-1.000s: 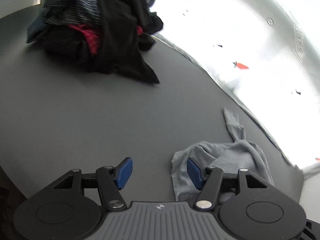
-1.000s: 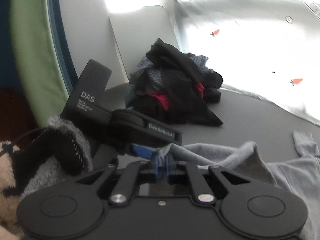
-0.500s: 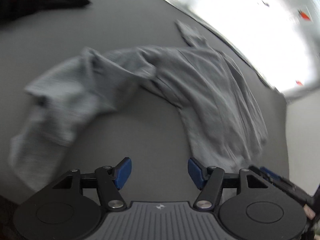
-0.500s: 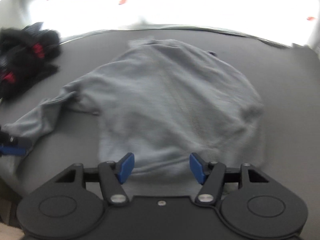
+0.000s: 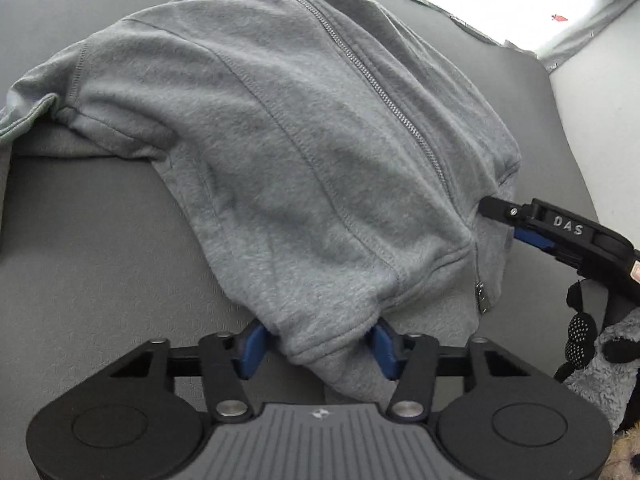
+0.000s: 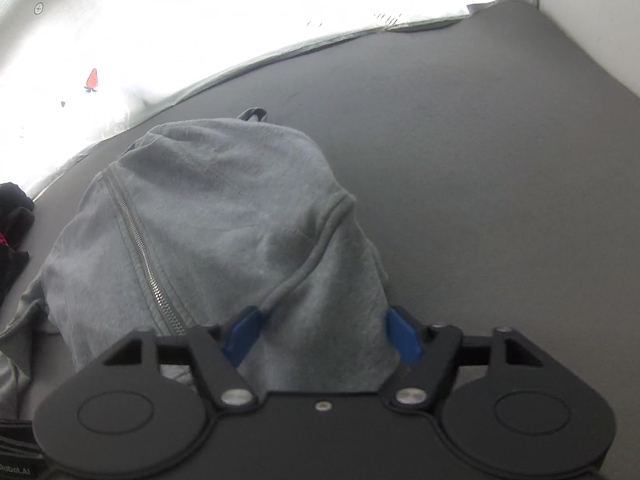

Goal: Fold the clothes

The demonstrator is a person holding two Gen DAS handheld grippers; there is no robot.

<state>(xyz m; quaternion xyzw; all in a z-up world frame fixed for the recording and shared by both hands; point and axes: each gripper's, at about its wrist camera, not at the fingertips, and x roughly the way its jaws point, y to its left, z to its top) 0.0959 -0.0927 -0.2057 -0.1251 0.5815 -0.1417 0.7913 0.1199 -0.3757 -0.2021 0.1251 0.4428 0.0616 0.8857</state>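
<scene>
I see the grey zip jacket (image 5: 304, 152) lying spread on the dark grey surface (image 5: 100, 272), front side up, with its zipper (image 5: 384, 92) closed and running from about 11 o'clock down to 5 o'clock in the left wrist view. One sleeve (image 5: 36, 112) goes off toward 9 o'clock and looks bunched, not flat. The hem is the nearest part to me, and I judge this is why both tools are here: the bottom edge gives two corners to take.

My left gripper (image 5: 316, 346) has its blue pads standing wide apart, and the hem corner lies between them, over the gap. It is not pinched. My right gripper (image 6: 322, 330) is wide in the same way, with the other hem part and a thick seam between its pads. In the left view I see it coming from 3 o'clock, at the jacket's edge. So the cloth rests on the surface by its own weight, and neither tool carries it. I cannot say if the jacket is being laid out for folding or released after a pull.

The surface is matt and slightly textured. At 9 o'clock in the right view sits a dark clothes pile (image 6: 14, 232) with some red in it. Behind, at 12 o'clock, a very bright pale sheet (image 6: 200, 20) with small red prints hangs.
</scene>
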